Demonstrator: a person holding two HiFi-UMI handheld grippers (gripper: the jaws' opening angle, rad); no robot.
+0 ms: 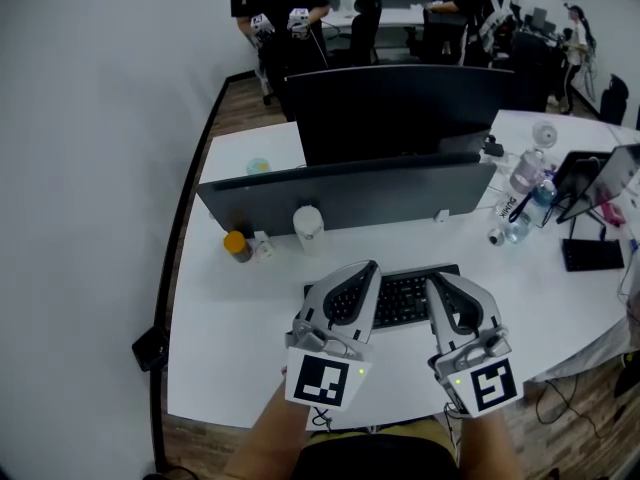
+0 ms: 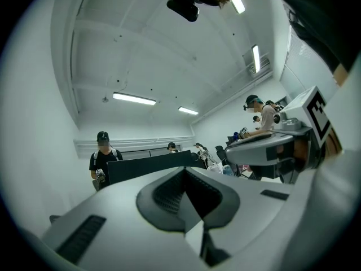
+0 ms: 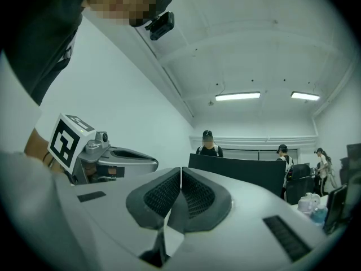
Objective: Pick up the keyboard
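A black keyboard (image 1: 403,299) lies on the white desk (image 1: 240,328), in front of a grey screen panel. My left gripper (image 1: 358,271) hangs over the keyboard's left end and my right gripper (image 1: 441,285) over its right end; they hide part of it. Both point roughly level, away from me. In the left gripper view the left gripper (image 2: 185,171) is shut with nothing between its pads. The right gripper (image 3: 180,171) is likewise shut and empty in its own view. Neither gripper view shows the keyboard.
Behind the grey panel (image 1: 350,194) stands a dark monitor (image 1: 400,108). A white cup (image 1: 308,222) and an orange-lidded jar (image 1: 236,245) sit at the left, bottles (image 1: 527,172) and a tablet stand (image 1: 590,183) at the right. People stand at the far desks.
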